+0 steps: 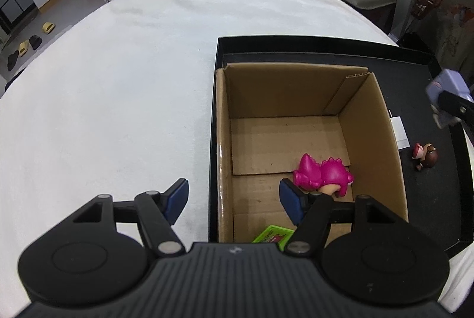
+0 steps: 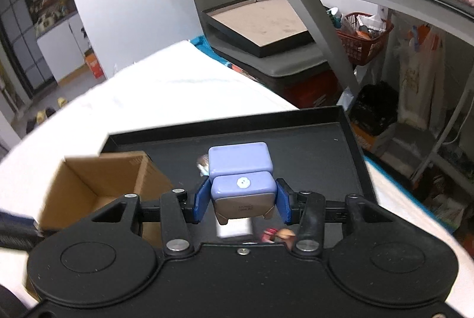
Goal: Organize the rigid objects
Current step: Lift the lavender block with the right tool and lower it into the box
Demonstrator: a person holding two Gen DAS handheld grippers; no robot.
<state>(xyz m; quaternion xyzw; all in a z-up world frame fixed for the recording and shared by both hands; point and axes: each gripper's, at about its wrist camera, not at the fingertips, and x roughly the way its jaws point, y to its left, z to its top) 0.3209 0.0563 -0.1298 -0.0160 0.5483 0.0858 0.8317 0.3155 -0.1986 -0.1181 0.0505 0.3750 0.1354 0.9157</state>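
Note:
An open cardboard box (image 1: 296,98) stands in a black tray (image 1: 420,98) on the white table. Inside it lie a pink spiky figurine (image 1: 323,172) and a green flat toy (image 1: 272,236). My left gripper (image 1: 234,199) is open and empty, astride the box's left wall. My right gripper (image 2: 241,204) is shut on a lavender block figure (image 2: 240,169), held above the tray right of the box (image 2: 97,178); it also shows in the left wrist view (image 1: 447,95). A small brown-haired figurine (image 1: 425,156) lies on the tray, also visible below my right gripper (image 2: 280,235).
A white card (image 1: 400,131) lies on the tray beside the box. The white table (image 1: 133,81) spreads left and behind. Beyond its far edge are a chair holding another black tray (image 2: 260,30), a metal desk leg (image 2: 326,30) and a red basket (image 2: 364,42).

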